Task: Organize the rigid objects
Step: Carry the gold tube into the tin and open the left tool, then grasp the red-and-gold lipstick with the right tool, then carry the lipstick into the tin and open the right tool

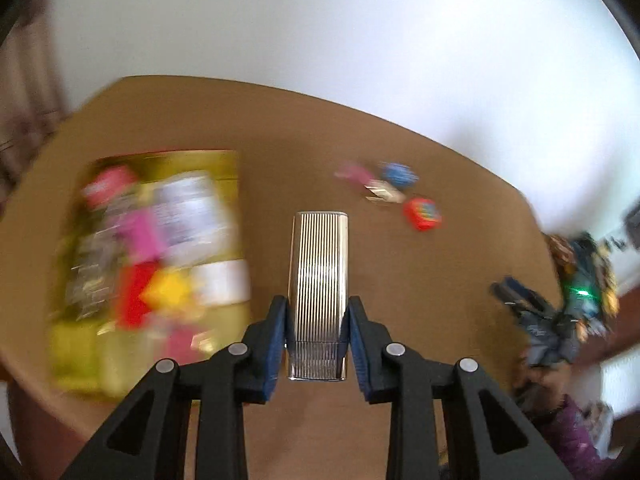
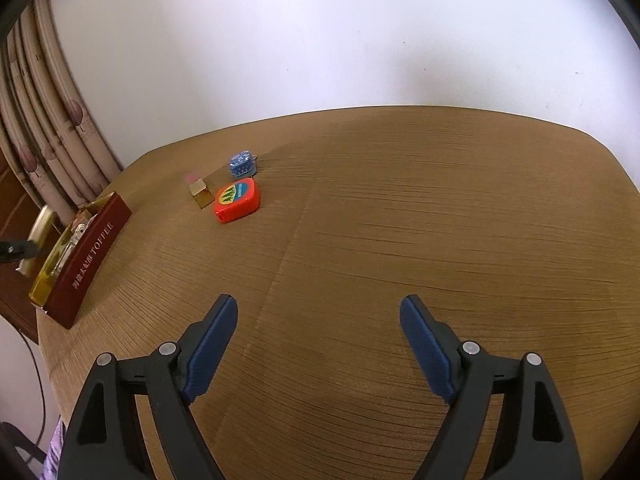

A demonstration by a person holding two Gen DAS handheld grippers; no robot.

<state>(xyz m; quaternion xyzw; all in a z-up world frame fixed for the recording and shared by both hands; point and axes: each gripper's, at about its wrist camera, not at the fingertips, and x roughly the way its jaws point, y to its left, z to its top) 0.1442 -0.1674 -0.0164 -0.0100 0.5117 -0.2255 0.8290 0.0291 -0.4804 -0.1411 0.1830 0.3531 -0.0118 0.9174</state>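
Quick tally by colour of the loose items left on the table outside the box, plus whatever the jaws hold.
Blue: 1, small case
Red: 1, tape measure
Gold and pink: 1, lipstick
Silver: 1, ribbed case in the left gripper
Total: 4

My left gripper point(image 1: 318, 340): blue pads point(image 1: 280, 344) pressed against both long sides of ribbed metal case point(image 1: 318, 264), gripped near its lower end; case projects forward between fingers, clear of surface below. Gripper tilted steeply downward. My right gripper point(image 2: 318, 344): jaws spread wide, nothing between blue pads point(image 2: 212, 348); pointed down at moderate slant. In left wrist view, right gripper visible blurred at right edge, my hand behind it.
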